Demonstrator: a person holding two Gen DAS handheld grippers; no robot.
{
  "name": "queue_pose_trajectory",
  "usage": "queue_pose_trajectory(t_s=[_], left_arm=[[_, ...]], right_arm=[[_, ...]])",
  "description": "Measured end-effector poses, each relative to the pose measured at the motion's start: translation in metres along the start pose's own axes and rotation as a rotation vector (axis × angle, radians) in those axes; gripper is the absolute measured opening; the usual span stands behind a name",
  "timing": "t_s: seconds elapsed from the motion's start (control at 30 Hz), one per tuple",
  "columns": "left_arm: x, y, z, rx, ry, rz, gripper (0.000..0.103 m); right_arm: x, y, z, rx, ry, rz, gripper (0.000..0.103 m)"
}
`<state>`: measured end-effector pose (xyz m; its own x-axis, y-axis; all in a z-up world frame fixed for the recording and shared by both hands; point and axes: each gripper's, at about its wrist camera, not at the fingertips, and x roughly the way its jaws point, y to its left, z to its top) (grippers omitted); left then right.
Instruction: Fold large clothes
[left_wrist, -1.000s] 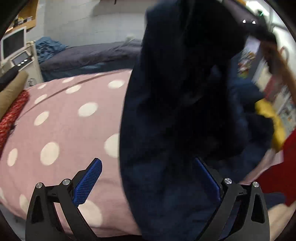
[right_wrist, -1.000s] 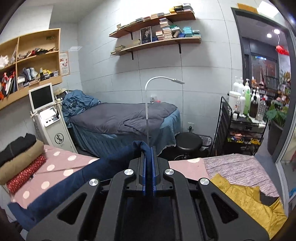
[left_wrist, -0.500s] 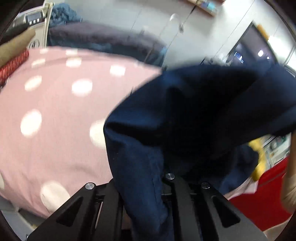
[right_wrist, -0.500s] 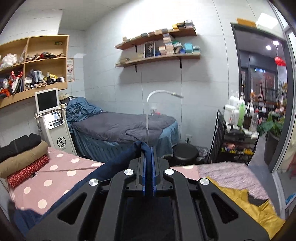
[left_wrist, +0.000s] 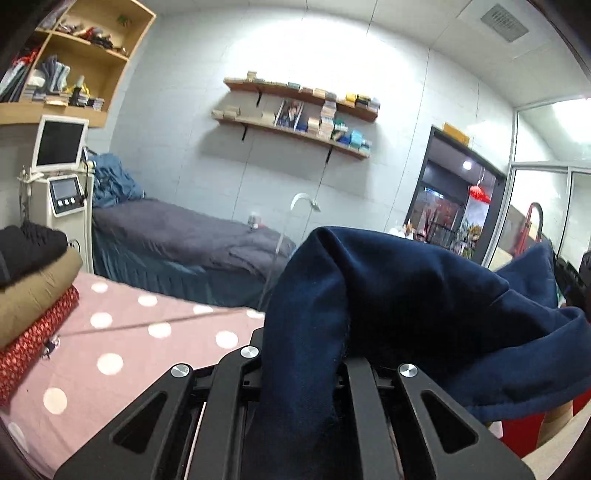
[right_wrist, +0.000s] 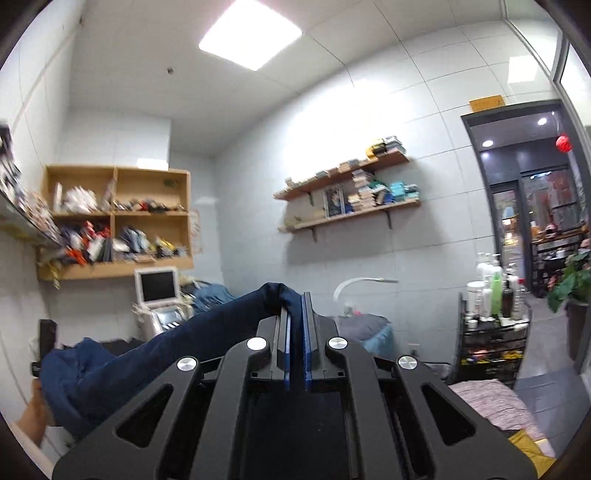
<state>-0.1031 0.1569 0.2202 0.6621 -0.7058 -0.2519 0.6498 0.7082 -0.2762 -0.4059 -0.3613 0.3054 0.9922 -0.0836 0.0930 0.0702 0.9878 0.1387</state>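
A dark navy garment (left_wrist: 406, 302) is lifted off the pink polka-dot bed (left_wrist: 122, 347). My left gripper (left_wrist: 306, 354) is shut on one bunched part of it; the cloth drapes over the jaws and hides the fingertips. From there the fabric sags to the right toward the other hand. In the right wrist view my right gripper (right_wrist: 295, 325) is shut on another edge of the navy garment (right_wrist: 155, 350), which trails down to the left, where a bare hand (right_wrist: 33, 417) shows at the frame's edge. Both grippers point roughly level, high above the bed.
A stack of folded clothes (left_wrist: 29, 280) in black, tan and red lies on the bed's left. Behind stand a grey treatment bed (left_wrist: 177, 236), a white machine with a screen (left_wrist: 59, 177), a bottle cart (right_wrist: 491, 332), and a yellow garment (right_wrist: 528, 443) low at right.
My left gripper has shut on the navy garment and swung upward from facing the bed to facing the room. My right gripper rose too, still clamped on the cloth.
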Motion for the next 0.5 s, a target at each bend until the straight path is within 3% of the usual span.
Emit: queue_pose_trajectory(t_s=[0.17, 0.33, 0.4, 0.5], left_arm=[[-0.027, -0.010, 0.046, 0.071, -0.150, 0.021, 0.007], [-0.024, -0.034, 0.094, 0.156, -0.239, 0.035, 0.007], [0.011, -0.032, 0.108, 0.192, -0.222, 0.082, 0.007], [0.079, -0.020, 0.123, 0.176, -0.100, 0.191, 0.010]], right_arm=[[-0.019, -0.004, 0.023, 0.104, -0.091, 0.141, 0.005], [0.012, -0.032, 0.025, 0.206, -0.090, 0.150, 0.005], [0.044, -0.048, 0.015, 0.230, -0.041, 0.091, 0.005], [0.100, -0.072, -0.016, 0.269, 0.079, 0.019, 0.005]])
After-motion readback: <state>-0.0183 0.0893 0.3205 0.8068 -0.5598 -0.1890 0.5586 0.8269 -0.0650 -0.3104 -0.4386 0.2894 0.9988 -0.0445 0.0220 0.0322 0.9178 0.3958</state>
